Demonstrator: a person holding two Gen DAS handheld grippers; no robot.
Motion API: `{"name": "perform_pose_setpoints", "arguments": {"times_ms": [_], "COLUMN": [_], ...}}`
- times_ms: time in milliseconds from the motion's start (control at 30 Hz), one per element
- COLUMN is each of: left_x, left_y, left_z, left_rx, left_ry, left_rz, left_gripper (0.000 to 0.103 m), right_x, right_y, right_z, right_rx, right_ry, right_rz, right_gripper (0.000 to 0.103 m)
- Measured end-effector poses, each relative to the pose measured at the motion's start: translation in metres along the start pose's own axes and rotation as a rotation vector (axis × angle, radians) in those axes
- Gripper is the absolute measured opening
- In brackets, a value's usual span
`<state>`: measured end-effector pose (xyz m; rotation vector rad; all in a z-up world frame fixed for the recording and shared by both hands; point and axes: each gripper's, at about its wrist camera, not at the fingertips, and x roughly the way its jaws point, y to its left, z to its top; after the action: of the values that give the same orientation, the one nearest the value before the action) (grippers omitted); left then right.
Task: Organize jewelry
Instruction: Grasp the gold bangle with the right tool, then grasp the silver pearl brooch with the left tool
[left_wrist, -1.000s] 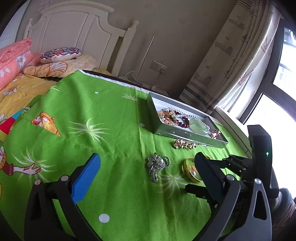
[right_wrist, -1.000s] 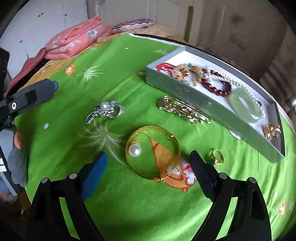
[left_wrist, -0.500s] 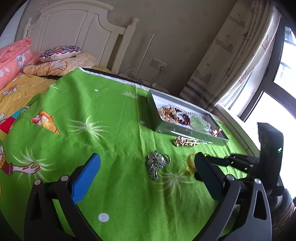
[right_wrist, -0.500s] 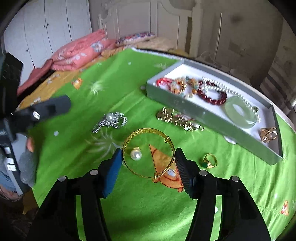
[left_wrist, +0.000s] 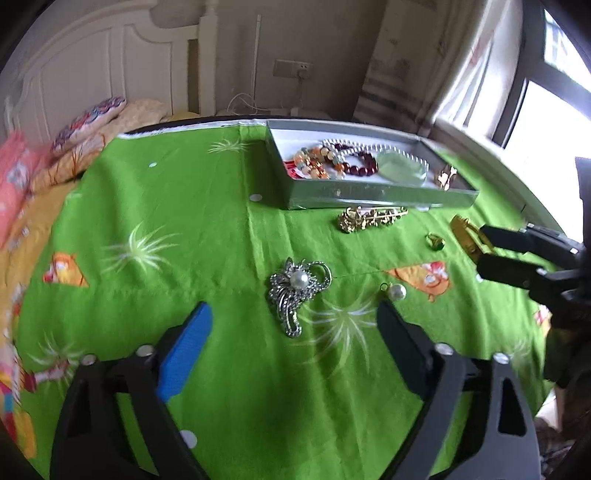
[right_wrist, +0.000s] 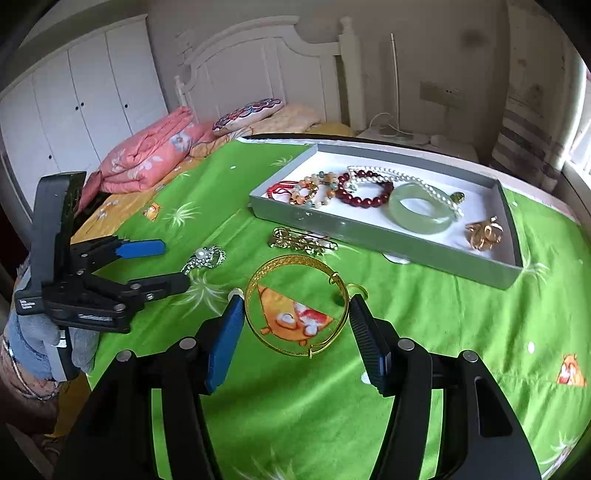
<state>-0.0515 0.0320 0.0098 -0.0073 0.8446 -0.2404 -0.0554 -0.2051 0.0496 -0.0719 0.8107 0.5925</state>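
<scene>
I have the gold bangle (right_wrist: 297, 304) clamped across its width in the right gripper (right_wrist: 295, 314), jaws closed on it, and from the left wrist view it looks lifted clear of the green cloth (left_wrist: 184, 221), seen edge-on at the gripper's tips. So the step in hand, as I judge it, is carrying this bangle to the grey tray (right_wrist: 388, 243), which already holds bead bracelets, a pearl strand, a jade bangle (right_wrist: 419, 212) and a gold piece. The next move calls for bringing it over the near wall of the tray and setting it down on a bare white patch, without snagging the gold chain brooch (right_wrist: 301, 242) lying just before that wall. My left gripper (left_wrist: 291, 325) has just been closing somewhat, yet its jaws stand open with nothing pressed between them; the silver pearl brooch (left_wrist: 297, 291) lies just ahead of them, a loose pearl (left_wrist: 396, 291) beside the right-hand finger. A green-stoned ring (left_wrist: 436, 242) waits on the cloth too.
</scene>
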Motion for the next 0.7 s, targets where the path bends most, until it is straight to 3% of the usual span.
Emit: {"name": "perform_pose_setpoints", "arguments": {"times_ms": [133, 267, 500, 533, 600, 700], "left_x": [0.011, 0.023, 0.03, 0.03, 0.031, 0.029], "left_y": [-0.002, 0.0, -0.005, -0.008, -0.013, -0.016], "left_z": [0.013, 0.016, 0.016, 0.015, 0.015, 0.016], "left_rx": [0.035, 0.075, 0.14, 0.157, 0.191, 0.196], "left_ry": [0.026, 0.078, 0.066, 0.067, 0.06, 0.056], "left_rz": [0.02, -0.006, -0.022, -0.013, 0.008, 0.008], "left_gripper": [0.079, 0.071, 0.065, 0.062, 0.037, 0.032], "right_x": [0.003, 0.004, 0.004, 0.004, 0.004, 0.003], "right_y": [-0.001, -0.001, -0.001, -0.001, -0.002, -0.003], "right_z": [-0.005, -0.008, -0.01, -0.01, -0.011, -0.011], "right_rx": [0.011, 0.016, 0.022, 0.021, 0.027, 0.034], "right_ry": [0.004, 0.004, 0.004, 0.002, 0.0, -0.003], "right_rz": [0.012, 0.019, 0.025, 0.025, 0.025, 0.026], "right_gripper": [0.057, 0.057, 0.057, 0.057, 0.057, 0.057]}}
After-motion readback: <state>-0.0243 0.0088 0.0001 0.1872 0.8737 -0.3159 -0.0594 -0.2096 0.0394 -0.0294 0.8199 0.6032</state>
